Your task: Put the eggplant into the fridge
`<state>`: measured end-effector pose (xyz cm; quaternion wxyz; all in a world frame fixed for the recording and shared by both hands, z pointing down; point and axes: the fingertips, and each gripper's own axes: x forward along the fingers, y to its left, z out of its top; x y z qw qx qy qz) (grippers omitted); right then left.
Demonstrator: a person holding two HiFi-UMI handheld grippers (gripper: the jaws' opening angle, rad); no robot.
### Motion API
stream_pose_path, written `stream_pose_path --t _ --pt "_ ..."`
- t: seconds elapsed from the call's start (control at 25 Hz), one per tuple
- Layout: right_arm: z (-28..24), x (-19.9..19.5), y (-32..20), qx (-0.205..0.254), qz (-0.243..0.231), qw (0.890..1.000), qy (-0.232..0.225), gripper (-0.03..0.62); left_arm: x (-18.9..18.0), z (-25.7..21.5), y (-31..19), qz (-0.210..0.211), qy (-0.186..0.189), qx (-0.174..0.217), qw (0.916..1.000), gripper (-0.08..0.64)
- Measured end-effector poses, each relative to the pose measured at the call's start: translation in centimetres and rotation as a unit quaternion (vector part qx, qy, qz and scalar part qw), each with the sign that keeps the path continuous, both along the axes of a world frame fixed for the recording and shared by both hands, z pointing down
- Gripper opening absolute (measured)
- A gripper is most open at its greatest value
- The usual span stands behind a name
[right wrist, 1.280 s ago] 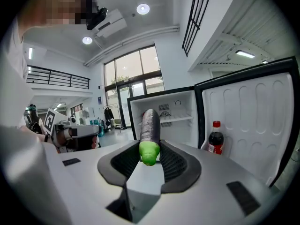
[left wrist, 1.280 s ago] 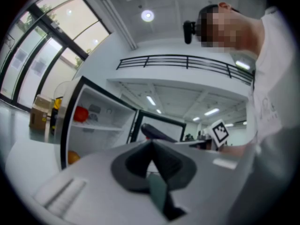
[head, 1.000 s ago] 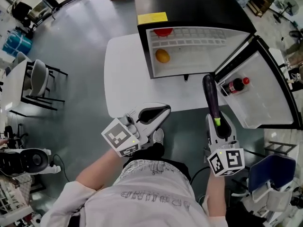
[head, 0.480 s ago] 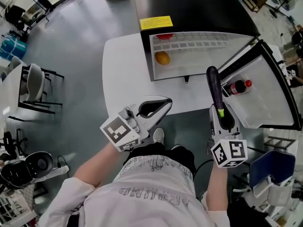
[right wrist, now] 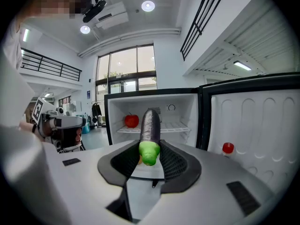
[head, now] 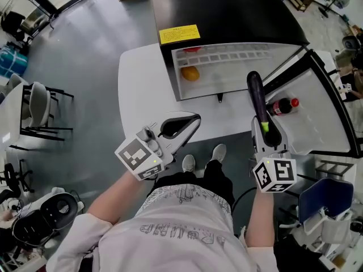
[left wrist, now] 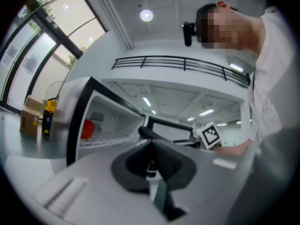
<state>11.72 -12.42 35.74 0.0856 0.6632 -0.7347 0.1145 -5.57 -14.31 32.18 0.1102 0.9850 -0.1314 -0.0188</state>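
Head view shows our right gripper [head: 265, 132] clamped on the eggplant [head: 256, 98] before the open fridge [head: 227, 16]. Our left gripper [head: 193, 120] has its jaws together; an orange [head: 190, 73] sits inside, a bottle [head: 282, 105] in the door [head: 329, 123].

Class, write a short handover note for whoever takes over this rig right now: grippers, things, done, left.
Left gripper: shut, empty.
Right gripper: fingers shut on the eggplant at its green stem end, tip pointing at the fridge.
Fridge door open; red fruit on the shelf, orange fruit below it, bottle in the door.
Done: eggplant held, door open.
Left: set the eggplant inside, release.
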Motion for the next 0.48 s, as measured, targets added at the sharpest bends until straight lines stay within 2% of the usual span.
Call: stream_pose_path --t 0.48 --pt "0.7 3.4 -6.4 0.0 -0.003 1.0 0.018 0.132 2.7 0.9 -2.8 -0.011 -0.017 -0.01 0.9997 0.008"
